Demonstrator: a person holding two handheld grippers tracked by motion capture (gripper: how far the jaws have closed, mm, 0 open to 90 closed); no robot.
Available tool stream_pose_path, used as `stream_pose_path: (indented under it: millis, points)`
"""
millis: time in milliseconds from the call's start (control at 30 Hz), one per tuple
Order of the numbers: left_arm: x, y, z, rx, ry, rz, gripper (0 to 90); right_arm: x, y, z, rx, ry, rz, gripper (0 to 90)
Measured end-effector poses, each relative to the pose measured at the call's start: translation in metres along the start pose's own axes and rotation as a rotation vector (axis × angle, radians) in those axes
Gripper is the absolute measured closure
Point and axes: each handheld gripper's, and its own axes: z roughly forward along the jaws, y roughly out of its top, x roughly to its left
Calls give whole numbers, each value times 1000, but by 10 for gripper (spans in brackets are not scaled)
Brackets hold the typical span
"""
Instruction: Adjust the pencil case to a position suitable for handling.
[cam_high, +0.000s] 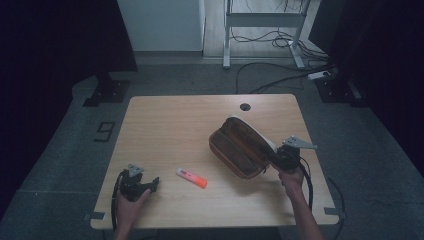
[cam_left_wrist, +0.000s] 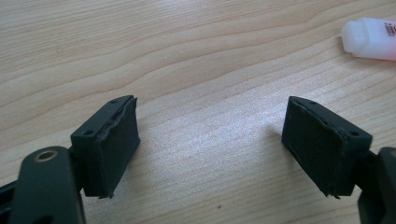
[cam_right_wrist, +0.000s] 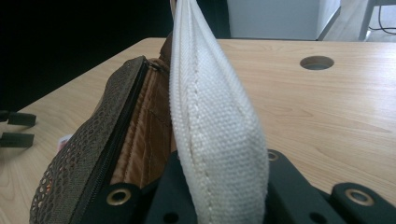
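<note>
A brown fabric pencil case with a cream canvas outer shell (cam_high: 242, 146) is seen lying open on the right half of the pale wooden table (cam_high: 170, 125). Its cream flap (cam_right_wrist: 212, 121) is clamped between the jaws of the right gripper (cam_high: 280, 159) at the case's near right end, with the mesh-lined brown interior (cam_right_wrist: 93, 154) exposed beside it. The left gripper (cam_left_wrist: 210, 154) is held low over the table's near left part, jaws spread wide with nothing between them. An orange and white highlighter pen (cam_high: 192, 178) is seen lying just beyond it, apart from the case
</note>
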Motion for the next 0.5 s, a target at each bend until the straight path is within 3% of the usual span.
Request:
stream_pose_path:
  millis: [500]
  points:
    - [0,0,0,0,0,0,187,6,-8,15,48,30,-36,835]
